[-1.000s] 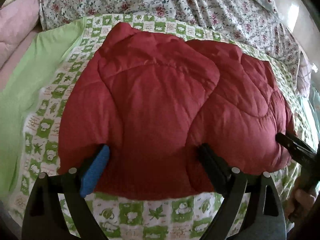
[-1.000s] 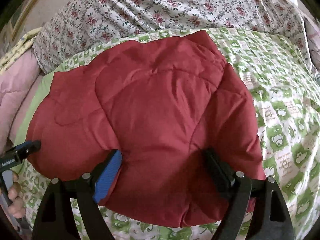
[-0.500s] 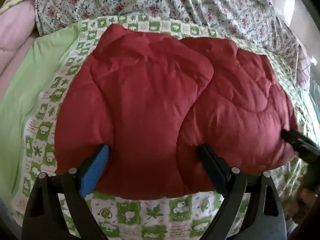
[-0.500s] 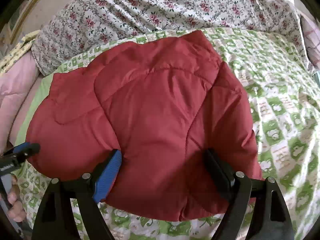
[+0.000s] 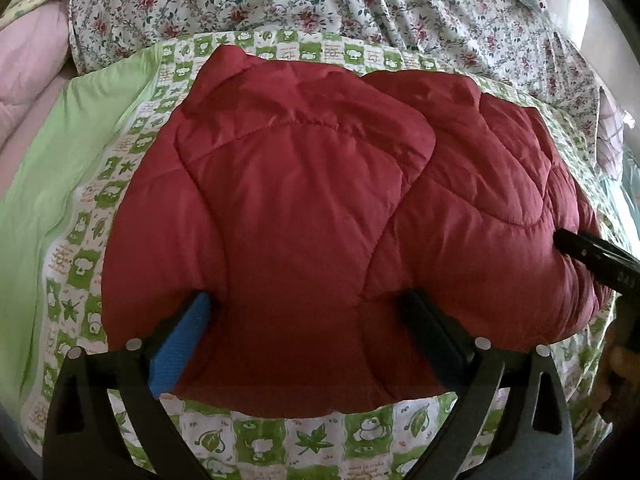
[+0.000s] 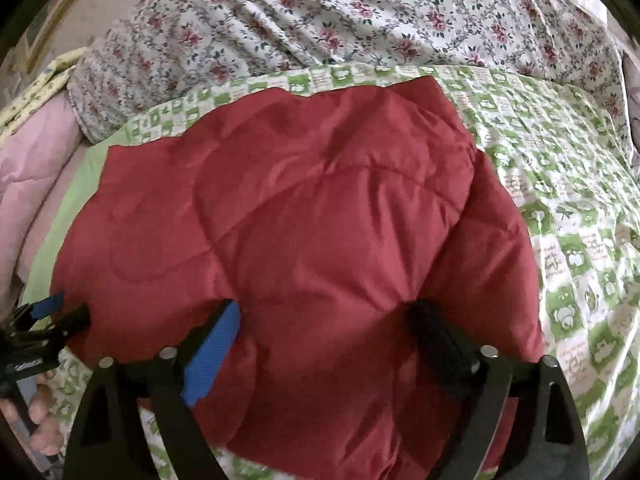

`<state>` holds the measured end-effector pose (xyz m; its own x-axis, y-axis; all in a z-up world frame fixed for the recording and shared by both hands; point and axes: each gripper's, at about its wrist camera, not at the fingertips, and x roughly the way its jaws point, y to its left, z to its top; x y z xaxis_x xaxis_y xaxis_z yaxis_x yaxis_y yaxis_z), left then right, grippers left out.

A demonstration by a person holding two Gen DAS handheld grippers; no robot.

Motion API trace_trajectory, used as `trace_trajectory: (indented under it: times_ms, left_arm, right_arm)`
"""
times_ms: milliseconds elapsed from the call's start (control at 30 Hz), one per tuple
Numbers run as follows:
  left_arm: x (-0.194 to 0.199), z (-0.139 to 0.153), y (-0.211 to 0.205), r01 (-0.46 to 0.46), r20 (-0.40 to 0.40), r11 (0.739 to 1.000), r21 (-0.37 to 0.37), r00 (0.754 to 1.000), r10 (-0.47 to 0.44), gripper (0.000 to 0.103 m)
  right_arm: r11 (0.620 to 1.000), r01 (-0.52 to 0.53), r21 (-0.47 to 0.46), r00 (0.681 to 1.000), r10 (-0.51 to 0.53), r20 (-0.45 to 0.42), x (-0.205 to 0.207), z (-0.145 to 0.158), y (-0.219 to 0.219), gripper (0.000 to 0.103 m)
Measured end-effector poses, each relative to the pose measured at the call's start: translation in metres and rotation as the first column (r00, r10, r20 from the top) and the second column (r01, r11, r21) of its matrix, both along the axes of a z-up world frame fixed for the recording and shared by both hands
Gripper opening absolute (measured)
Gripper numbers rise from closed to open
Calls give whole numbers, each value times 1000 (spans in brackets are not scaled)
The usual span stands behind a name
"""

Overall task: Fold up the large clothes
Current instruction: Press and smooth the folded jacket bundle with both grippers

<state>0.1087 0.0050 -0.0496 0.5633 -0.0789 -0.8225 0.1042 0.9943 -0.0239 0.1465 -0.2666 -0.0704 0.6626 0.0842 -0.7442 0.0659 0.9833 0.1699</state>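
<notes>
A red quilted padded jacket lies folded in a bundle on the green-and-white patterned sheet; it also shows in the right wrist view. My left gripper has its fingers spread wide and pressed against the jacket's near edge, with the fabric bulging between them. My right gripper stands the same way on the jacket's near right part. The right gripper's finger shows at the right of the left wrist view. The left gripper shows at the left of the right wrist view.
A floral quilt is heaped behind the jacket. A pink blanket and a plain green sheet lie to the left. The patterned sheet spreads to the right.
Both grippers have pushed a little further forward and down on the jacket's near edge. The jacket's bundle has stayed in place.
</notes>
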Motion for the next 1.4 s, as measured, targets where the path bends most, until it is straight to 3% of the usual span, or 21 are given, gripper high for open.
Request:
trace_trajectory:
  times_ms: [233, 333, 467, 767, 967, 1100, 1400]
  left_arm:
    - [22, 15, 8, -13, 10, 999, -40, 1000, 13, 100]
    - [35, 16, 13, -28, 4, 999, -46, 1000, 28, 100]
    - [55, 11, 15, -45, -24, 997, -57, 999, 43, 100]
    - [78, -4, 13, -57, -41, 997, -53, 998, 55, 103]
    - [82, -7, 13, -59, -42, 997, -46, 997, 57, 103]
    - [84, -7, 12, -60, -42, 997, -43, 997, 59, 103]
    - [88, -9, 7, -57, -41, 998, -18, 998, 56, 103]
  right_arm:
    - [1000, 5, 0, 1000, -5, -5, 6, -4, -3, 98]
    - [1000, 17, 1, 1000, -17, 14, 2, 9, 0, 96]
    - [1000, 27, -1, 999, -27, 38, 9, 21, -2, 94]
    - [999, 47, 0, 999, -47, -27, 48, -3, -18, 102]
    - [998, 56, 23, 998, -56, 13, 45, 17, -21, 99]
    - [998, 52, 27, 998, -50, -41, 60, -1, -27, 99]
    - [998, 61, 17, 998, -60, -36, 67, -12, -29, 102]
